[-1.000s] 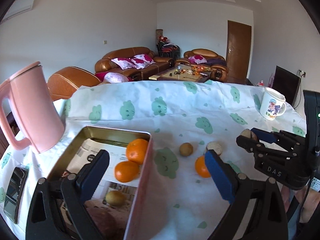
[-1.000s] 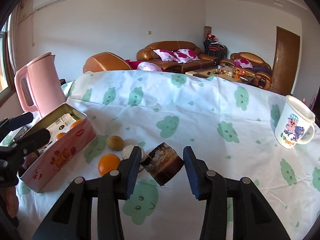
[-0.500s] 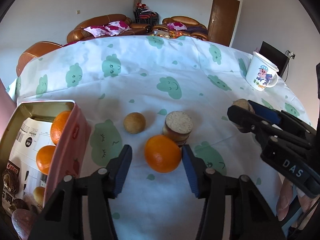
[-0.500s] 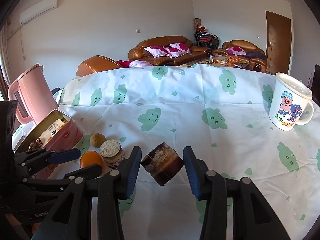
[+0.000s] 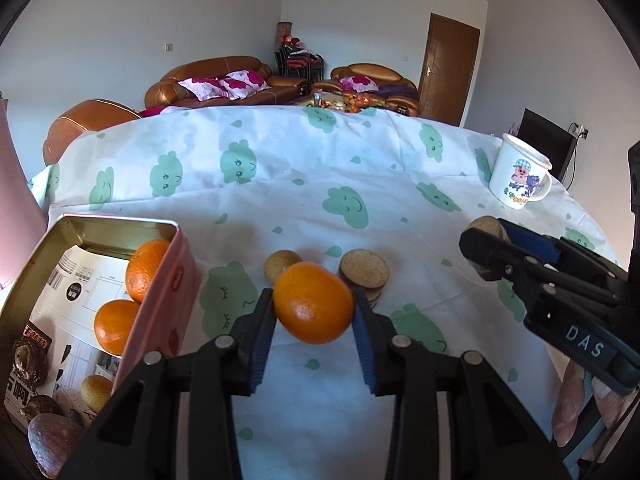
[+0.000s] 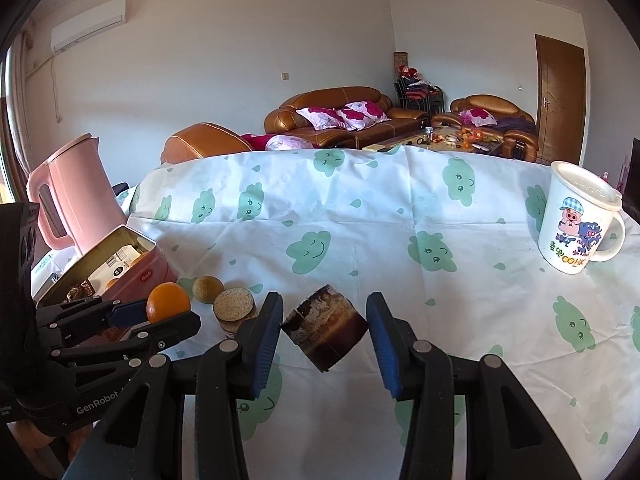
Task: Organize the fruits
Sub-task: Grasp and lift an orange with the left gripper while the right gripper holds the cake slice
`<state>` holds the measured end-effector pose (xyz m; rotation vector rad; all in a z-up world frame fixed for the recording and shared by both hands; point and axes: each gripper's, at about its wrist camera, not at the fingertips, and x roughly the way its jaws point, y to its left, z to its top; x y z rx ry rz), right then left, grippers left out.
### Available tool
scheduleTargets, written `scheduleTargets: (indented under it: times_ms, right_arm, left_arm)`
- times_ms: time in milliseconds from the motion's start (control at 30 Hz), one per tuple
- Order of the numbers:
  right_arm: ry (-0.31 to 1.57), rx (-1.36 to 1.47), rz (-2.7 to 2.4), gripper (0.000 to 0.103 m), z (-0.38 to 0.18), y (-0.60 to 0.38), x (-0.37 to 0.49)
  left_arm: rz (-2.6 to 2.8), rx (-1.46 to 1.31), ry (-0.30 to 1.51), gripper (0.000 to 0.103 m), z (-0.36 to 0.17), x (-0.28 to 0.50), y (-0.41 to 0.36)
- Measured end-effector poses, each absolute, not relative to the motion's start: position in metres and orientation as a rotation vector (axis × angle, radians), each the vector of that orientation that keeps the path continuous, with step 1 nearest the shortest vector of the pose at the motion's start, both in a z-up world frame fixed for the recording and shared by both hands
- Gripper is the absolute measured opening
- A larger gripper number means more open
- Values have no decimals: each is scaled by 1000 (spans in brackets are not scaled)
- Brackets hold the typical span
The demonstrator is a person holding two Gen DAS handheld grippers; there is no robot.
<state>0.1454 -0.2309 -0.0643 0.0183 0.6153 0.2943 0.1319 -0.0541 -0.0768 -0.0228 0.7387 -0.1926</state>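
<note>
My left gripper (image 5: 314, 312) is shut on an orange (image 5: 313, 307) and holds it above the cloth, right of the pink tin (image 5: 160, 292). The tin holds two oranges (image 5: 142, 270), a small brown fruit (image 5: 95, 390) and dark items. A small brown fruit (image 5: 280, 264) and a round cork-topped piece (image 5: 364, 272) lie on the cloth behind the orange. My right gripper (image 6: 324, 326) is shut on a dark brown cylinder (image 6: 325, 332), tilted, above the cloth; it shows at the right of the left wrist view (image 5: 486, 236).
A pink kettle (image 6: 74, 196) stands behind the tin at the left. A white cartoon mug (image 6: 576, 224) stands at the far right. The table carries a white cloth with green clouds (image 6: 360, 220). Sofas sit beyond the table.
My left gripper closed on the orange that lay between its fingers and lifted it off the cloth. The right gripper still holds the cylinder, nearly still.
</note>
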Motion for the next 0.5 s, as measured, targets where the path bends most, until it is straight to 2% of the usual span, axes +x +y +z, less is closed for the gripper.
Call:
scheduleTargets:
  times_ms: [500]
  right_arm:
    - [518, -5, 300, 46, -55, -229, 129]
  left_arm:
    - [-128, 33, 578, 39, -60, 108, -57]
